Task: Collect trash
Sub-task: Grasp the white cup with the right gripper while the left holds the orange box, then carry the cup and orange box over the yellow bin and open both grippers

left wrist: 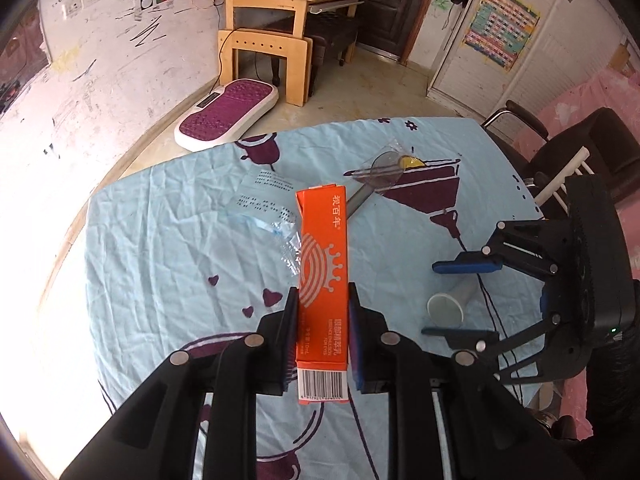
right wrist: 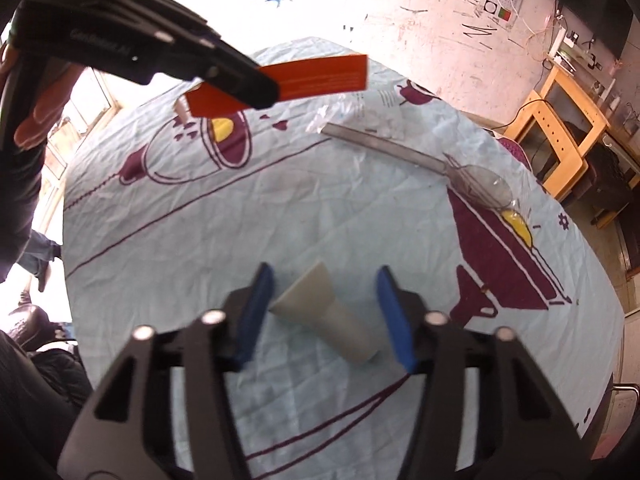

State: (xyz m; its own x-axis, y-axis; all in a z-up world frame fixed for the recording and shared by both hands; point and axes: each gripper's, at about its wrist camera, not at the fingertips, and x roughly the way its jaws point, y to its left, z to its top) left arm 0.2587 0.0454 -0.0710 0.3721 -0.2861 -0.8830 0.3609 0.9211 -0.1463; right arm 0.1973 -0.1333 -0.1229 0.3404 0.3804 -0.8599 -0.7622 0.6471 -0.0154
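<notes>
My left gripper [left wrist: 323, 304] is shut on a long orange carton [left wrist: 323, 264] and holds it above the table; the carton also shows in the right wrist view [right wrist: 320, 76]. My right gripper [right wrist: 324, 300] is open, its blue pads on either side of a squeezed grey tube [right wrist: 326, 316] that lies on the cloth. In the left wrist view the right gripper [left wrist: 464, 300] and the tube [left wrist: 450, 304] are at the right. A plastic spoon in a clear wrapper [left wrist: 378, 176] and a crumpled clear wrapper with printed paper [left wrist: 268, 200] lie farther off.
The round table has a light blue cloth [left wrist: 168, 248] with purple drawings. A black chair [left wrist: 580, 148] stands at its right edge. A wooden desk [left wrist: 280, 12] and a purple foot massager [left wrist: 228, 114] are on the floor beyond.
</notes>
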